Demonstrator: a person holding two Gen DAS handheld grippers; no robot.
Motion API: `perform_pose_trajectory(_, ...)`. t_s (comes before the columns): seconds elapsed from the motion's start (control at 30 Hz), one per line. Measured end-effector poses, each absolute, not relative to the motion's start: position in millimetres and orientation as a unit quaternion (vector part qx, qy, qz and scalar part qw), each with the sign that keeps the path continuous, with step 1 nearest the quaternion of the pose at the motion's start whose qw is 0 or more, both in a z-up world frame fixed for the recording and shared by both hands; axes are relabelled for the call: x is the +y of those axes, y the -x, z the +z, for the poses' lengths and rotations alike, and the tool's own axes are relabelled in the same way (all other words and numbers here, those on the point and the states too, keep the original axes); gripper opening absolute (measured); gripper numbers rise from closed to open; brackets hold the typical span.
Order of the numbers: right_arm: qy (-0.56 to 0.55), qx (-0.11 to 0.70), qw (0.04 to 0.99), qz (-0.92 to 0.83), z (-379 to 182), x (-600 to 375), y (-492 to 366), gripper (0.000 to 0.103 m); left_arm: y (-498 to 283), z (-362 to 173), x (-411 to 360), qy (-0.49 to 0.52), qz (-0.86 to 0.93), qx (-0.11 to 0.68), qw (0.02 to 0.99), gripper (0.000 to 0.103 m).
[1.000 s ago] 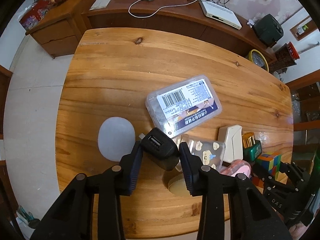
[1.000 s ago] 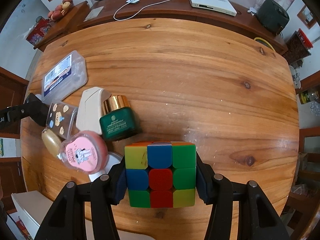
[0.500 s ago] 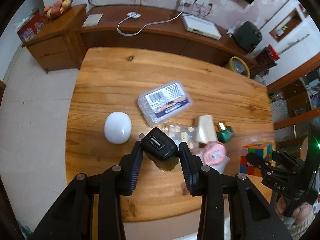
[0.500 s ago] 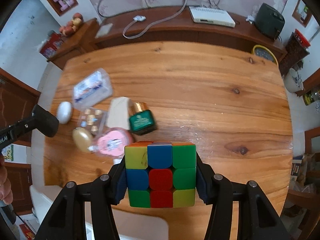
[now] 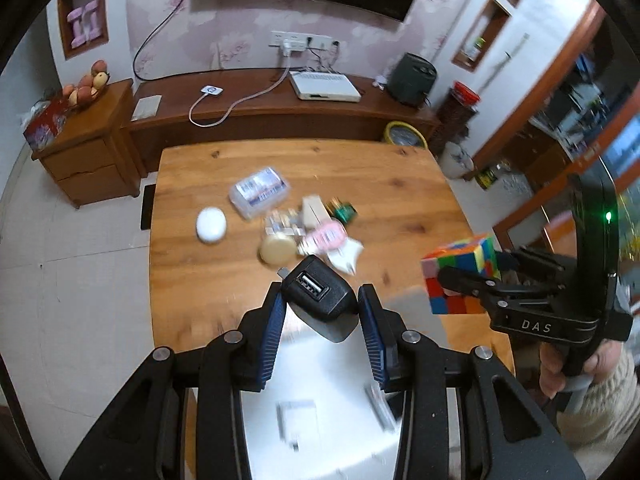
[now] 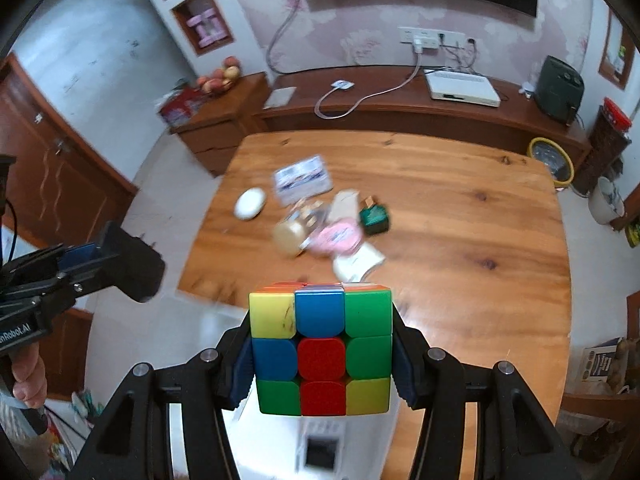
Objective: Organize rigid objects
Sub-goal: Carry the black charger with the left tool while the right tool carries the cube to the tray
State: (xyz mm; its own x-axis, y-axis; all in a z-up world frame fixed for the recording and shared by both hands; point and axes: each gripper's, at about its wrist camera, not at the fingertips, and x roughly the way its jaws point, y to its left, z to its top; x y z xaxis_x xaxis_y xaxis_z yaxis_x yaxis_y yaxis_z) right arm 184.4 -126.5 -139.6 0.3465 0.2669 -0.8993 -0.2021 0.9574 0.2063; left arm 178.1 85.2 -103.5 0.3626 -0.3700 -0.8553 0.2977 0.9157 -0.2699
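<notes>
A black USB charger [image 5: 320, 300] is clamped between the jaws of the left gripper [image 5: 322, 320], and a colour cube [image 6: 320, 350] is clamped in the right gripper [image 6: 322, 354]; both are held high above the near edge of the wooden table [image 5: 400, 184]. Neither is judged placed yet. A clear labelled box [image 5: 259, 192], a white oval object [image 5: 211, 225], a green jar [image 5: 342, 211] and a pink case [image 5: 325, 236] are left clustered mid-table, unsorted.
</notes>
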Motion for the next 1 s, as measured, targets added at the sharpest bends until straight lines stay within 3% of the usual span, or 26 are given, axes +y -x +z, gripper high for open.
perform_pose_trajectory(0.2, -0.008, 0.571, 0.804, 0.164, -155.8, -109.7, -127.7, 0.056, -124.9, -122.4, 74.3, 0.005, -0.201, 0.564, 0.801, 0.040)
perform_pose_trajectory(0.37, -0.003, 0.605, 0.781, 0.155, -193.3, -107.5, -105.6, 0.056, -97.1, -169.2, 61.5, -0.007, -0.188, 0.614, 0.767, 0.040)
perform_pose_trajectory(0.67, 0.031, 0.642, 0.756, 0.124, -256.0, -102.7, -97.2, 0.056, -75.4, -254.3, 38.9, -0.036, -0.169, 0.685, 0.708, 0.040)
perform_pose_trajectory(1.0, 0.078, 0.639, 0.759, 0.096, -281.0, -95.8, -112.5, 0.057, -79.5, -287.0, 19.9, -0.037, -0.167, 0.704, 0.690, 0.040)
